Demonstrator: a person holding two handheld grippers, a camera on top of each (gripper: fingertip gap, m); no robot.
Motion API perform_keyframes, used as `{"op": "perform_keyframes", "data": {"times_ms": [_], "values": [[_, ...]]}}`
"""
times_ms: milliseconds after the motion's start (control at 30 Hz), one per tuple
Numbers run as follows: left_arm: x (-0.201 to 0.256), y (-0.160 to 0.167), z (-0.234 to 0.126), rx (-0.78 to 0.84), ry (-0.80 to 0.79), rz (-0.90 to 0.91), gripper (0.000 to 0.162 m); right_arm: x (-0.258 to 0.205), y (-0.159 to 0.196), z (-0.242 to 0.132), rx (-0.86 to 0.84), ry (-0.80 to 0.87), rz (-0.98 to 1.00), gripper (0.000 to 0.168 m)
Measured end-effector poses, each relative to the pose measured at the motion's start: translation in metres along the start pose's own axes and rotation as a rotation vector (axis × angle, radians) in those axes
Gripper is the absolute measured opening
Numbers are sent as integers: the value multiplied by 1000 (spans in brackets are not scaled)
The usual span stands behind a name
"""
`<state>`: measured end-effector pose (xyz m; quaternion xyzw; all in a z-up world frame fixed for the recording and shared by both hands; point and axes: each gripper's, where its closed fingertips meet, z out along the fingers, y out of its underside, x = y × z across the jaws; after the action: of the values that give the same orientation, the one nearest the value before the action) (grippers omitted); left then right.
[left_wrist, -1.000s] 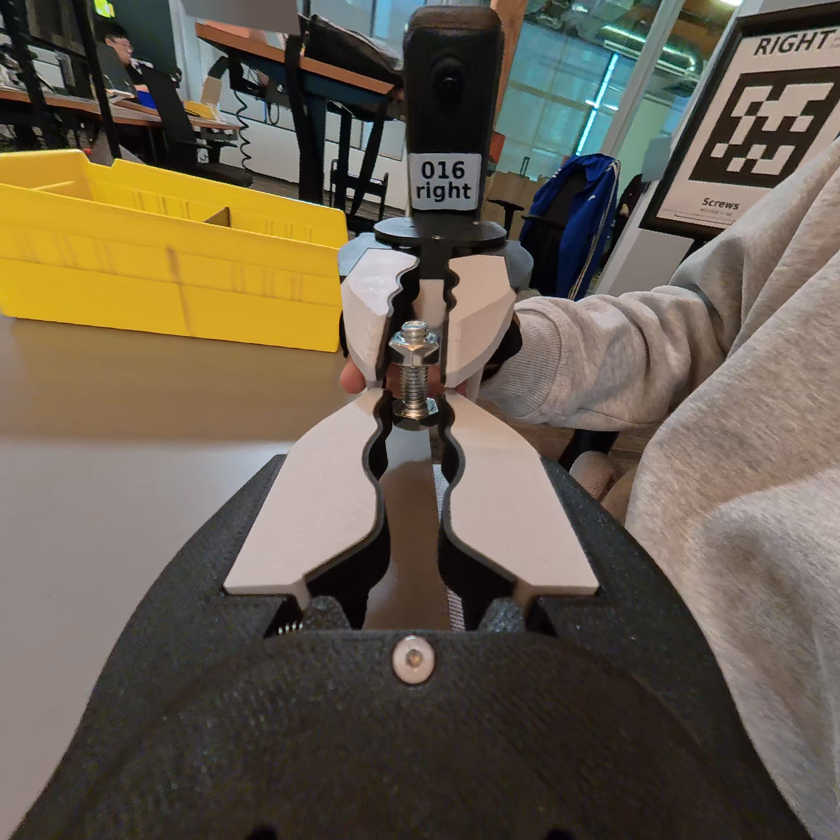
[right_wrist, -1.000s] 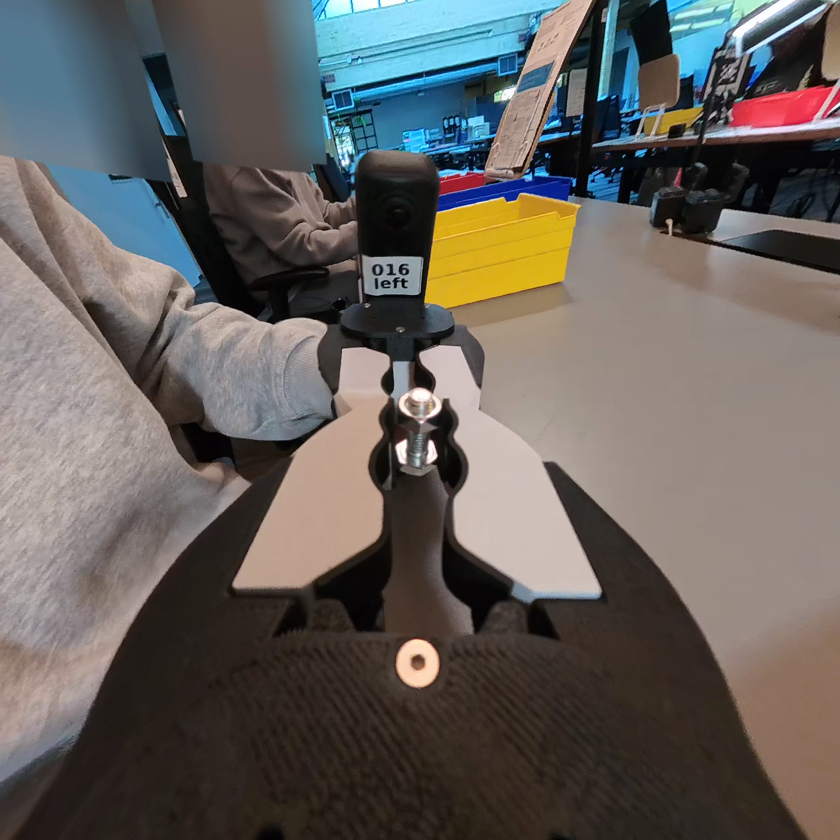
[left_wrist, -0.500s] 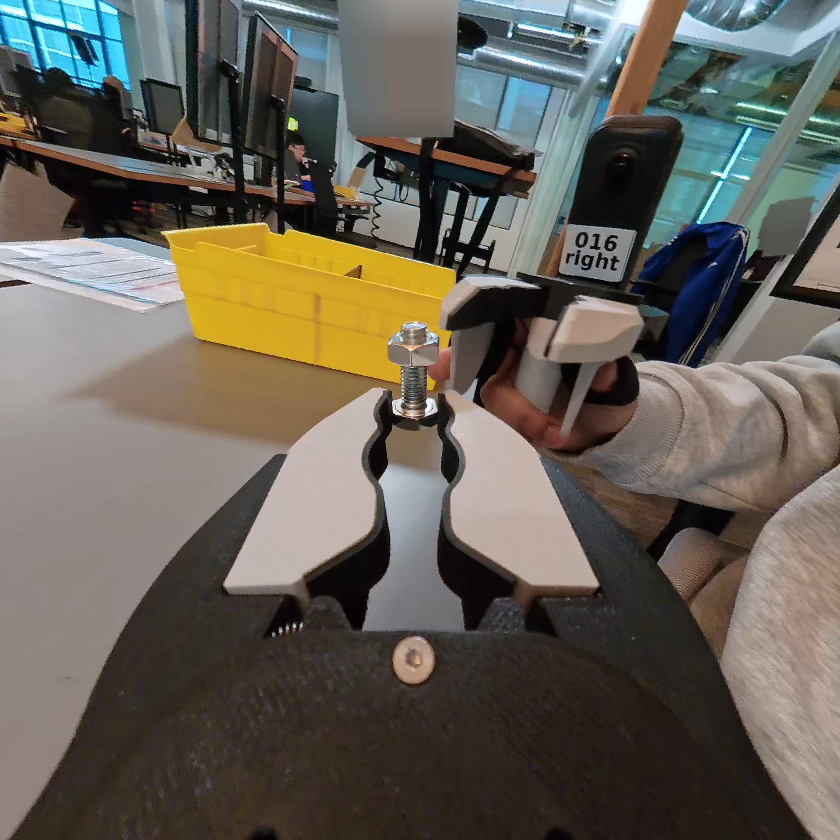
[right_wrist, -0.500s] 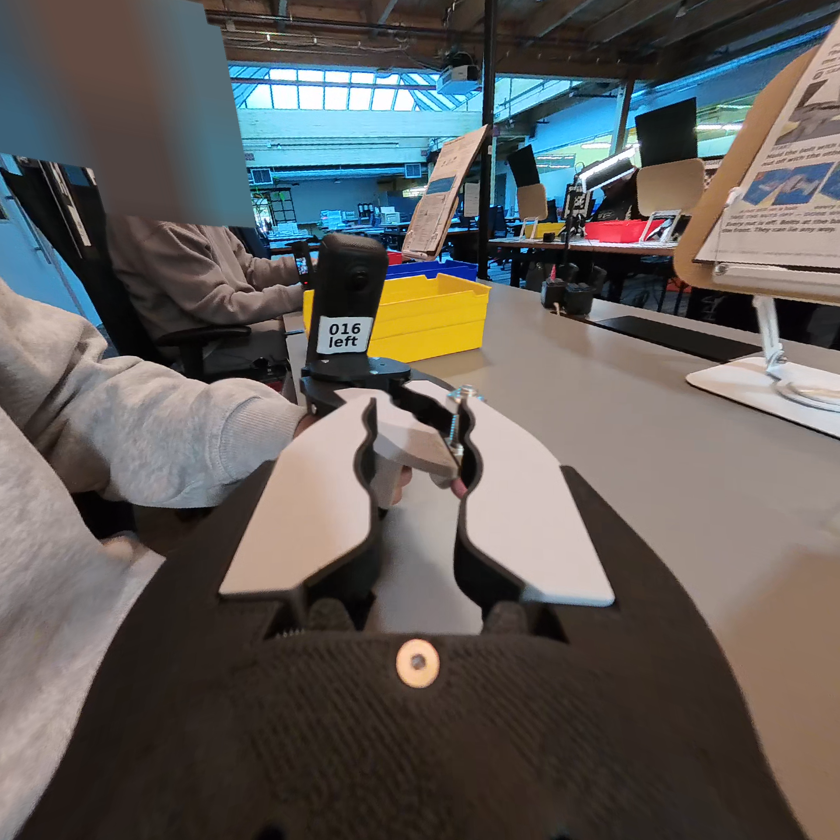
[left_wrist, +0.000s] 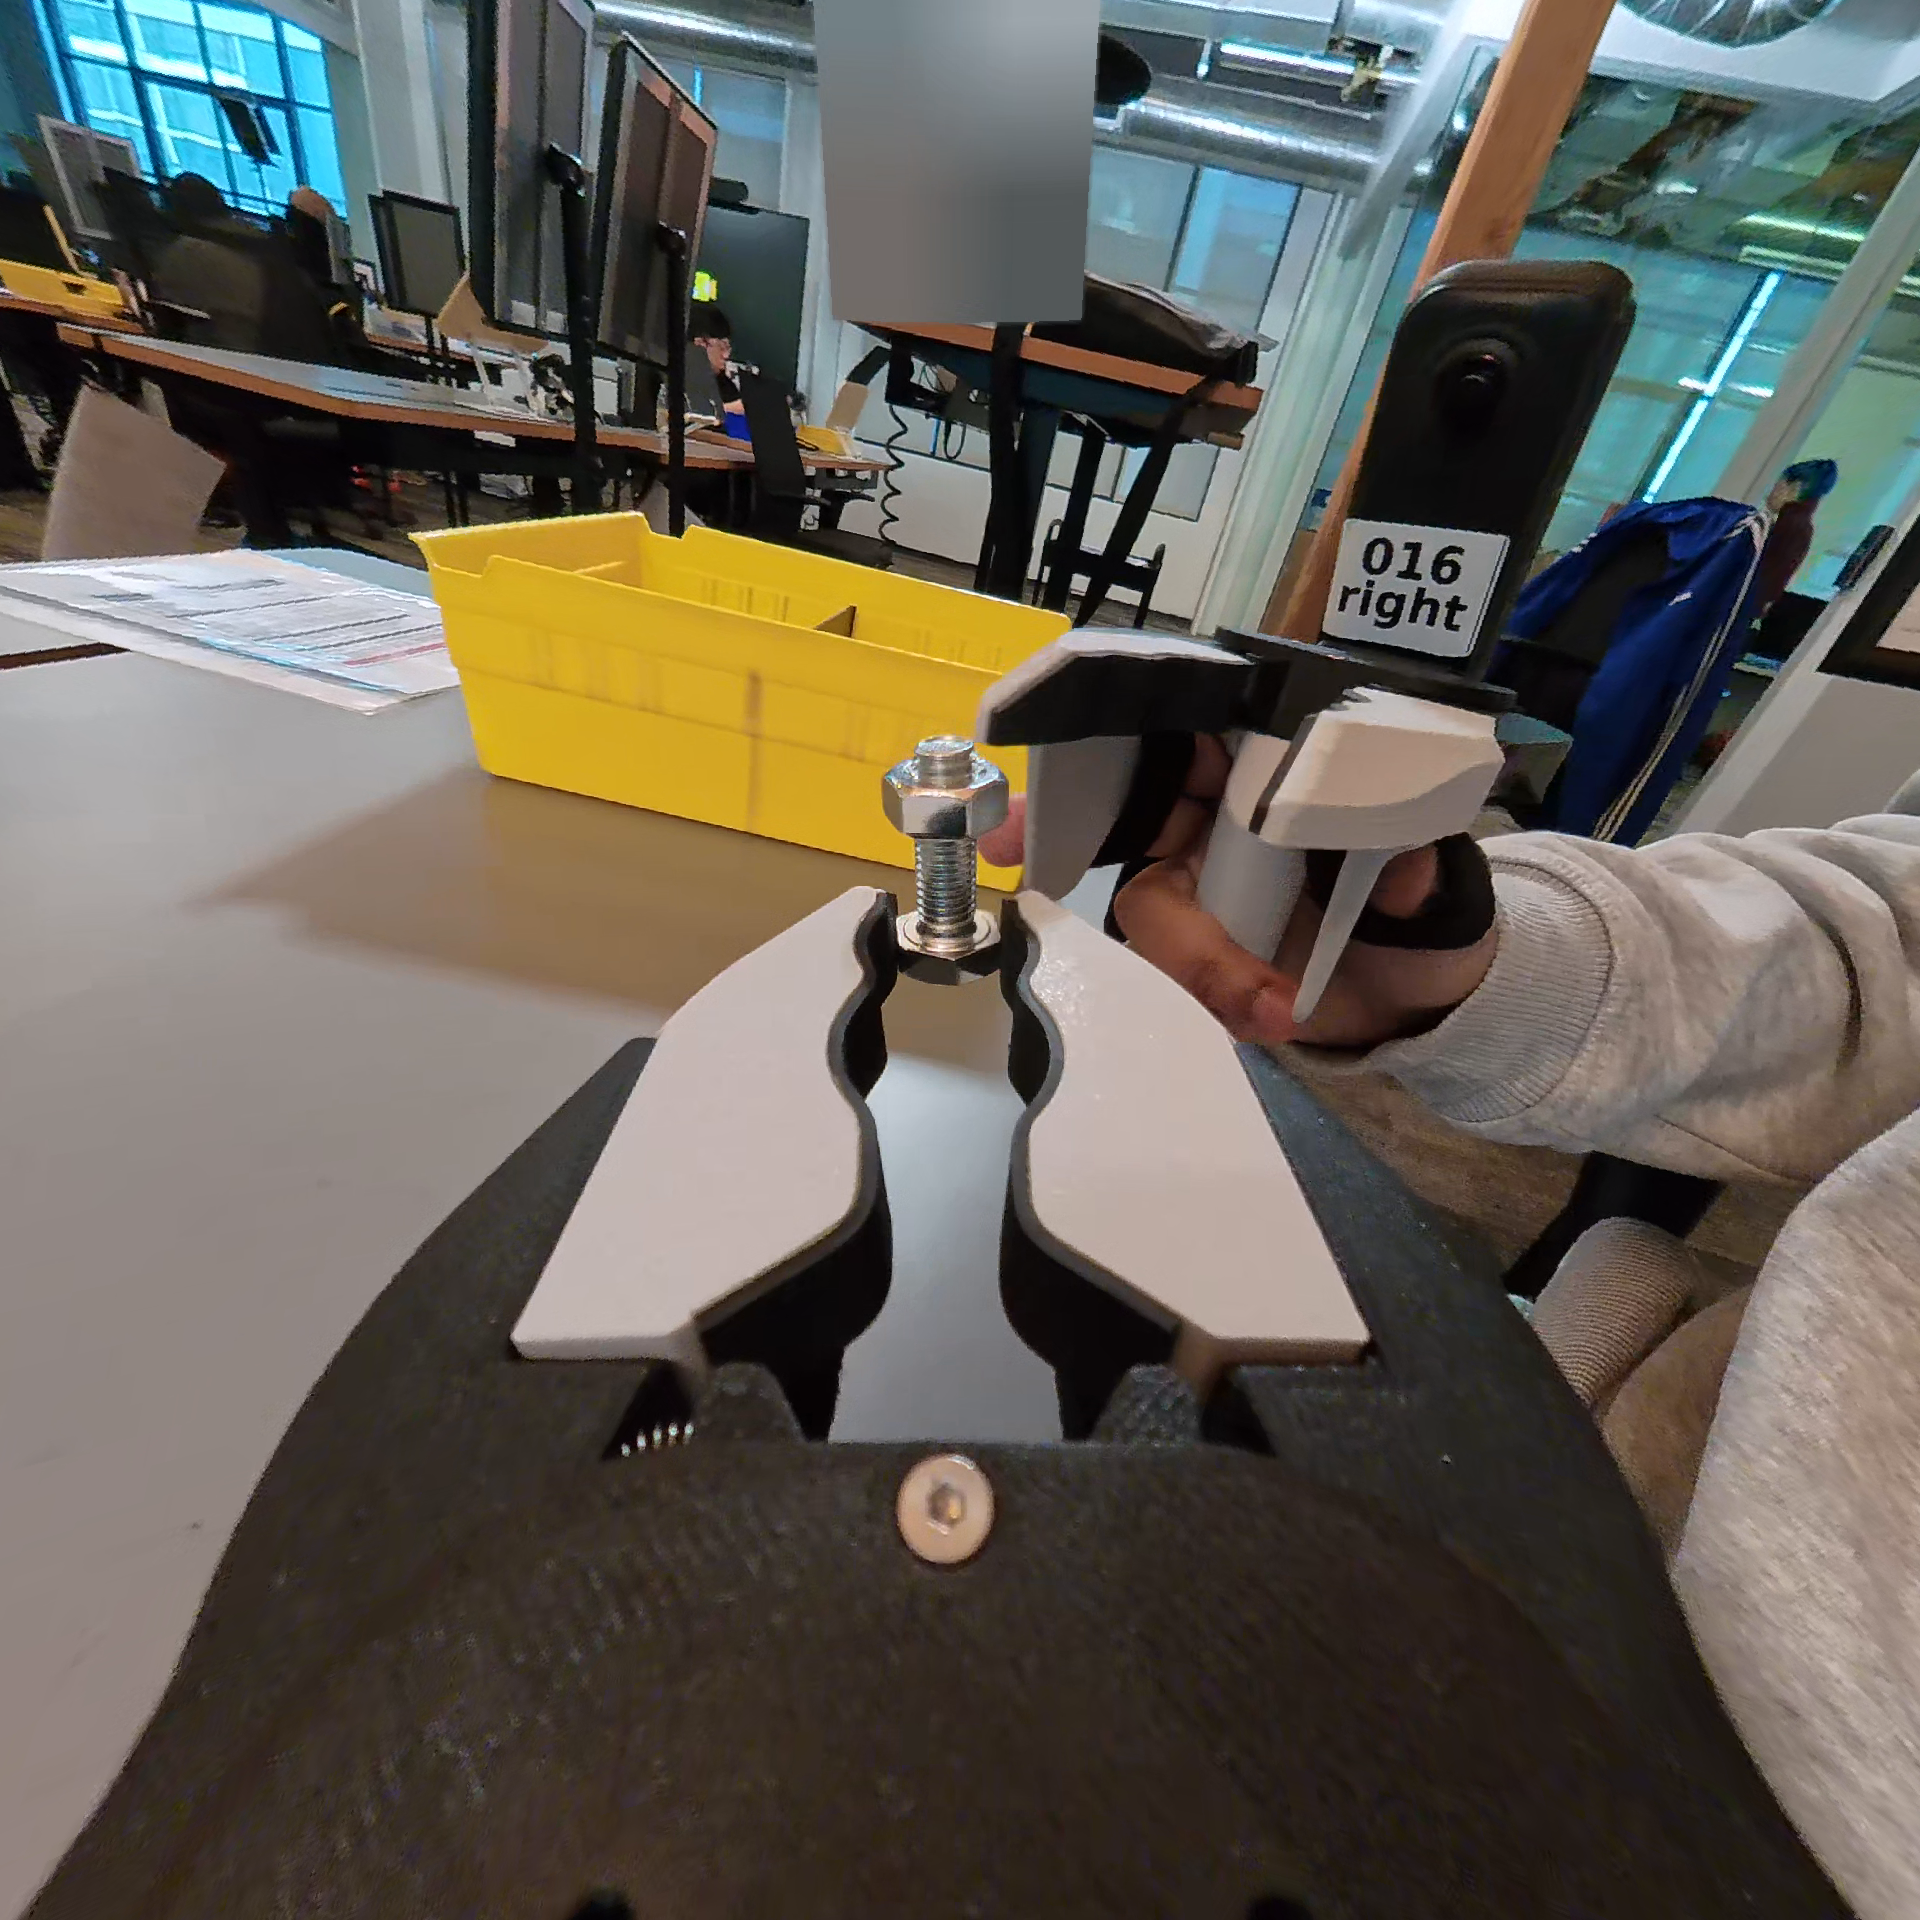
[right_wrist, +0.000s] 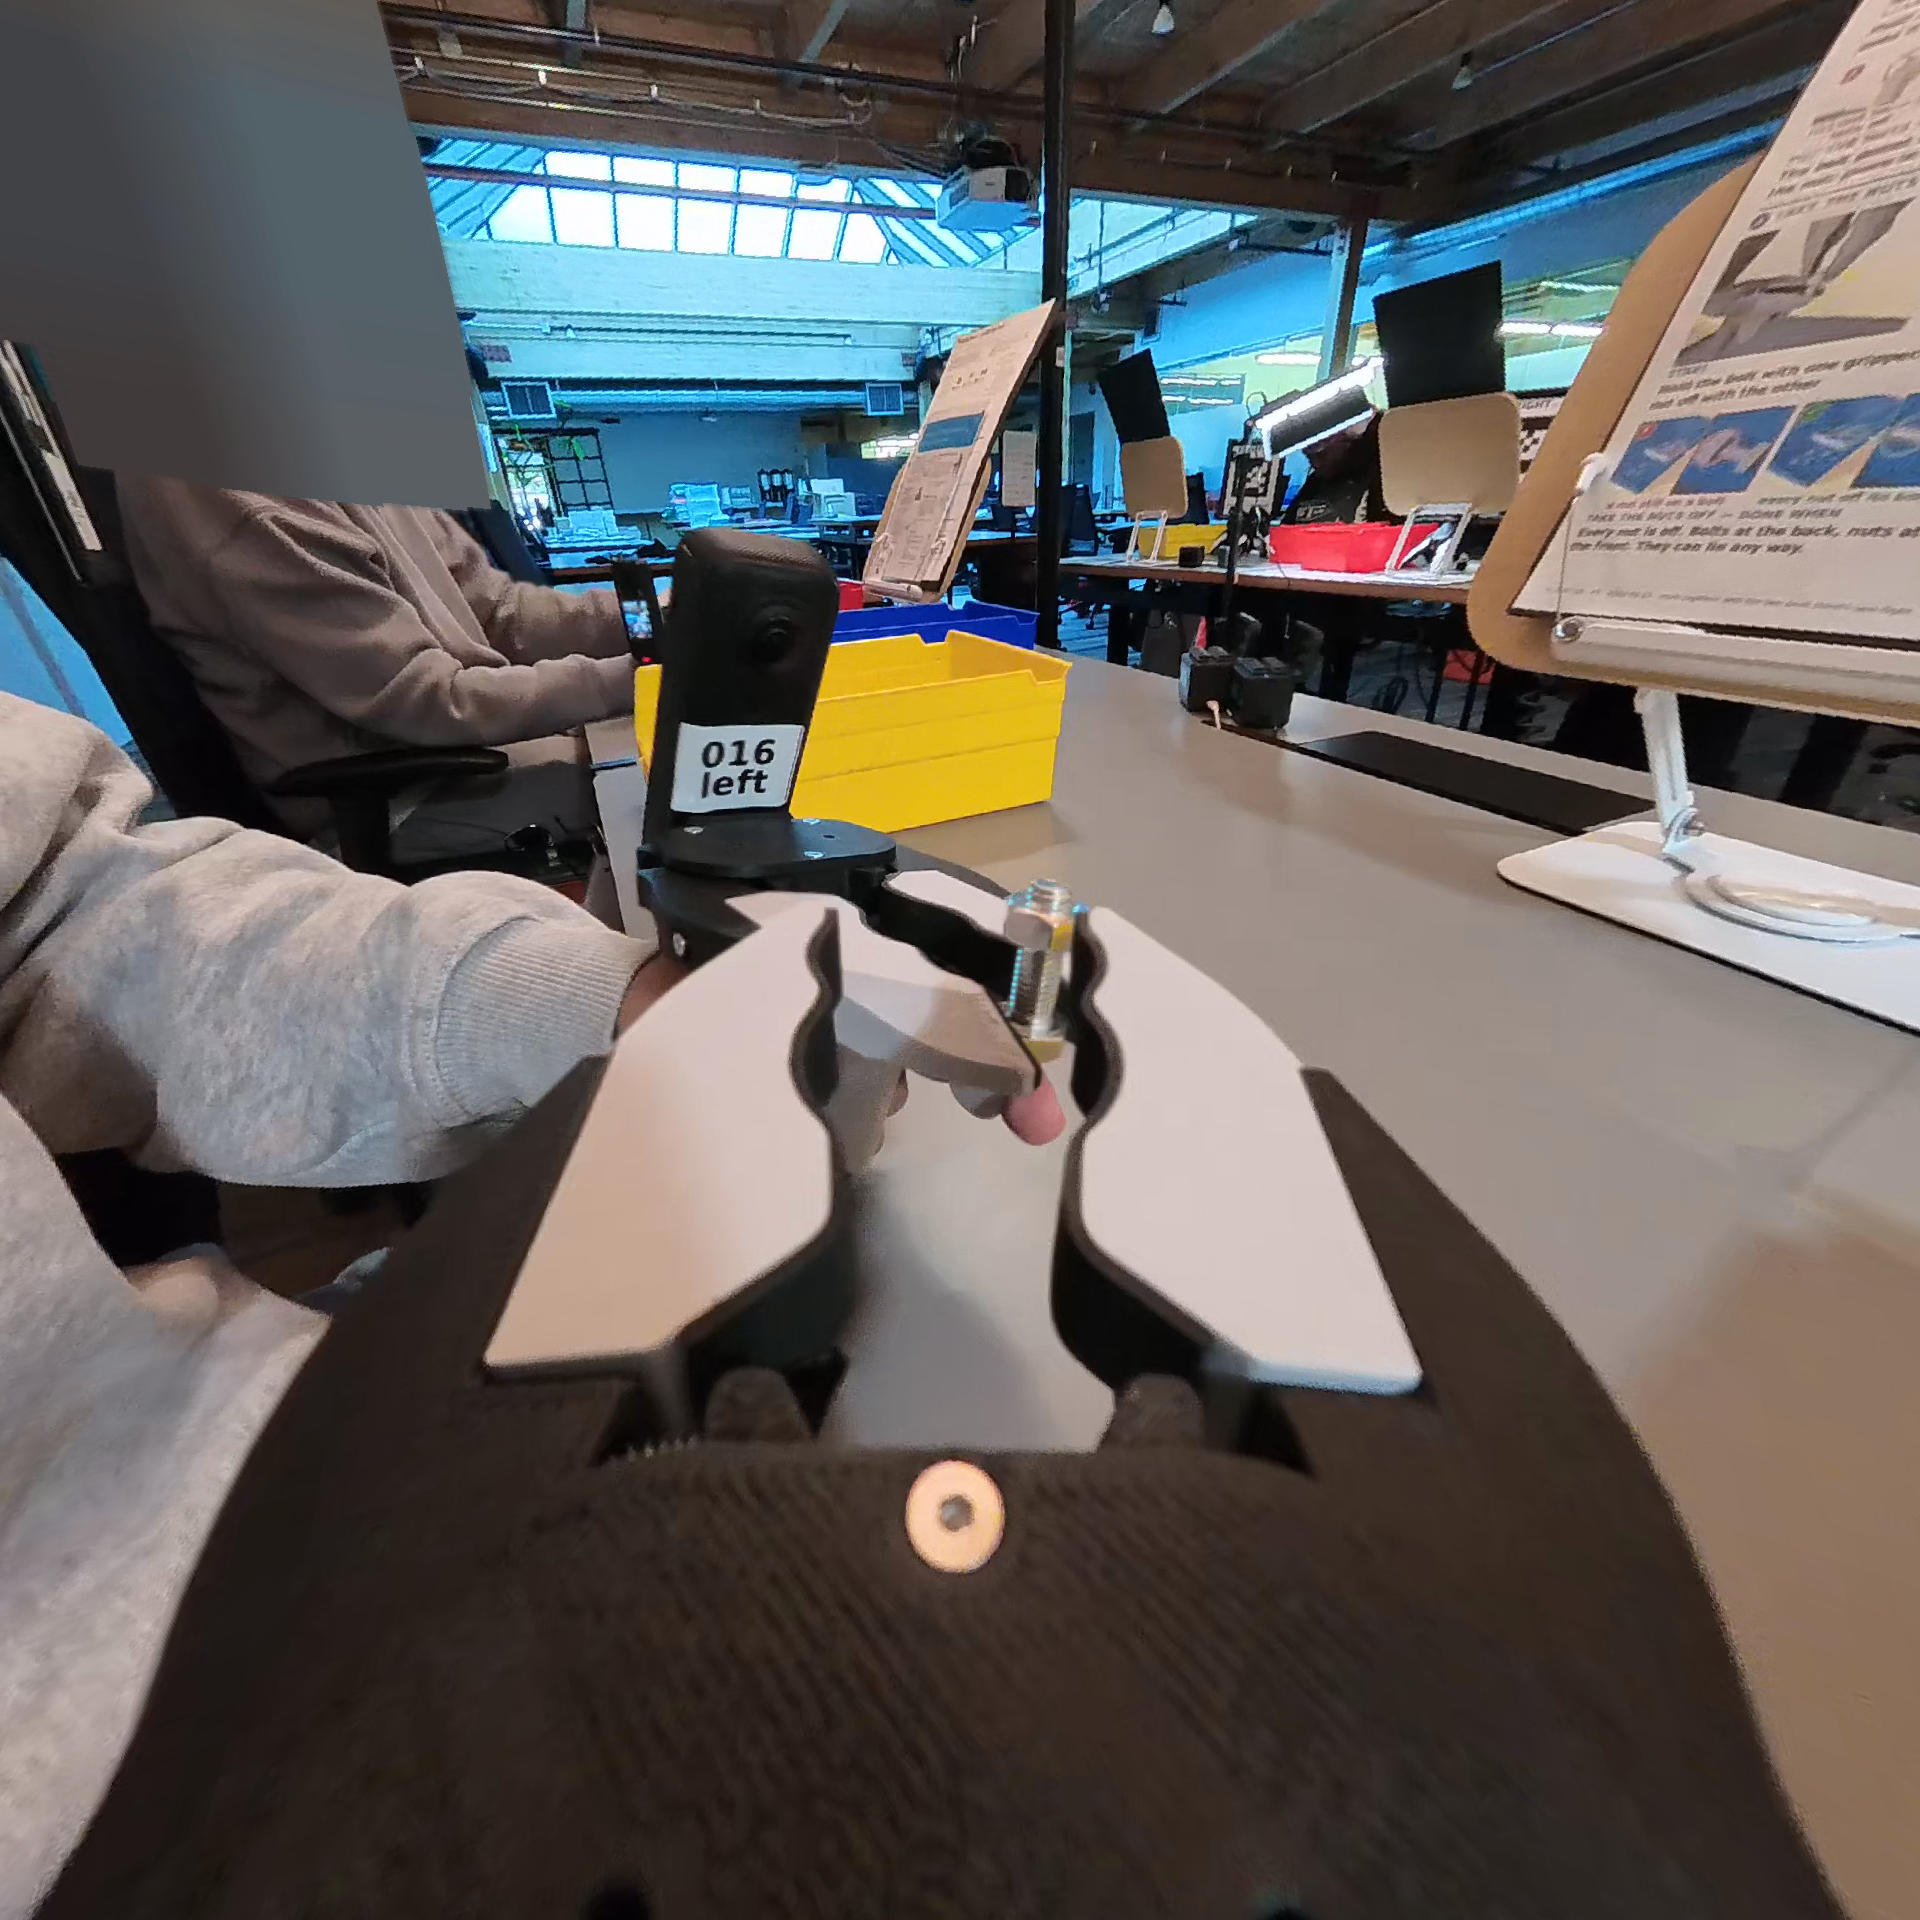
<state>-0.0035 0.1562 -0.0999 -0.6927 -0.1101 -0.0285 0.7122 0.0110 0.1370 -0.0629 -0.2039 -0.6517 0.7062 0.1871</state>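
Our right gripper stands spread wide and empty above the grey table; between its white fingers we see the left gripper clamping an upright bolt with a nut near its top; a yellow bin sits behind; a document stand rises at right.

Probably an open-plan workshop-office: long desks, monitors, yellow parts bins, exposed ceiling beams.

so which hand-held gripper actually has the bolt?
The left hand-held gripper: its fingertips clamp the bolt at the base. The right hand-held gripper is open, empty, beside it.
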Motion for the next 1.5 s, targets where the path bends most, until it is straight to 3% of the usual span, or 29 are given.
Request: {"op": "perform_keyframes", "data": {"times_ms": [367, 433, 567, 800, 1067, 1333, 1433, 1500], "values": [[18, 4, 3, -30, 80, 59, 20, 7, 5, 0, -21, 26, 30, 41], [17, 3, 3, -22, 75, 59, 20, 11, 4, -2, -18, 39, 37, 35], [14, 1, 1, -10, 68, 46, 20, 23, 4, -9, -30, 89, 36, 8], [16, 3, 2, -21, 73, 54, 20, 11, 6, -2, -32, 28, 48, 29], [13, 1, 0, -12, 63, 52, 20, 16, 7, -7, -45, 55, 29, 4], [17, 4, 2, -25, 75, 59, 20, 9, 7, -2, -39, 23, 44, 27], [15, 3, 2, -24, 68, 58, 20, 11, 7, -4, -44, 31, 40, 19], [14, 2, 1, -19, 66, 55, 20, 16, 7, -7, -42, 51, 46, 4]]}}
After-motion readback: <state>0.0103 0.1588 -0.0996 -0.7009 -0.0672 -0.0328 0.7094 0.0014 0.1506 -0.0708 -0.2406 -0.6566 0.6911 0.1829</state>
